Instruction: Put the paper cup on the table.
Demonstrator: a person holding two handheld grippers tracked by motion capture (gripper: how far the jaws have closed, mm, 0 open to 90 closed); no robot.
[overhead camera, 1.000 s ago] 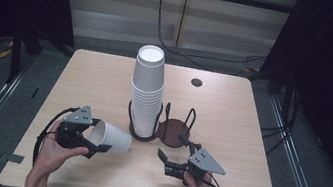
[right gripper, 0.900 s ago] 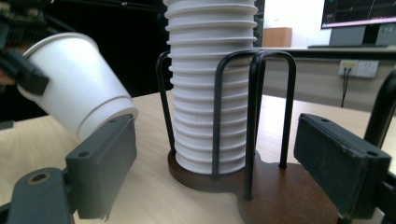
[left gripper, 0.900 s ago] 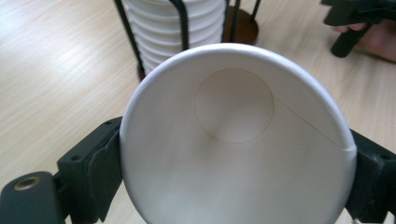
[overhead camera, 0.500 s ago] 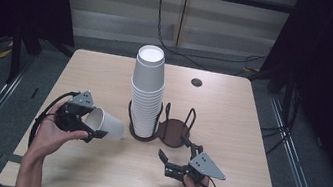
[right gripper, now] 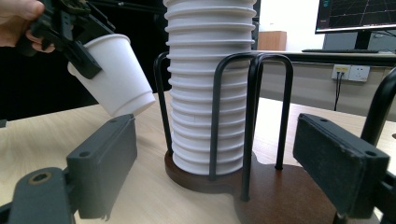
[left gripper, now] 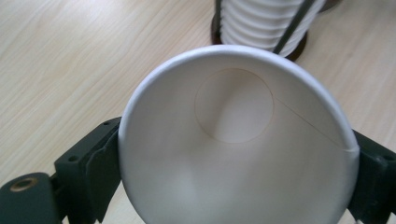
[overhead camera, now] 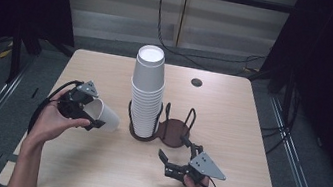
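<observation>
My left gripper [overhead camera: 82, 110] jaws clamp a paper cup [overhead camera: 102, 116], tilted base-first toward the empty holder ring [overhead camera: 173, 132], right gripper [overhead camera: 178, 157] gaping nearer it.

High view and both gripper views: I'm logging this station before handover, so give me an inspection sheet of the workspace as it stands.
Surface: wooden table, pale, with a dark round grommet near the far edge.
Job's things: paper cup held tilted in the air, left of the cup stack; the stack stands in one ring of the wire holder, the other ring bare.
Clutter: nothing seen.
Grippers: left gripper shut on the paper cup; right gripper open, low, facing the holder.
Cables: one trails from each gripper; others hang behind the table.
Surroundings: dark curtains, grey floor, monitor in the right gripper view.
</observation>
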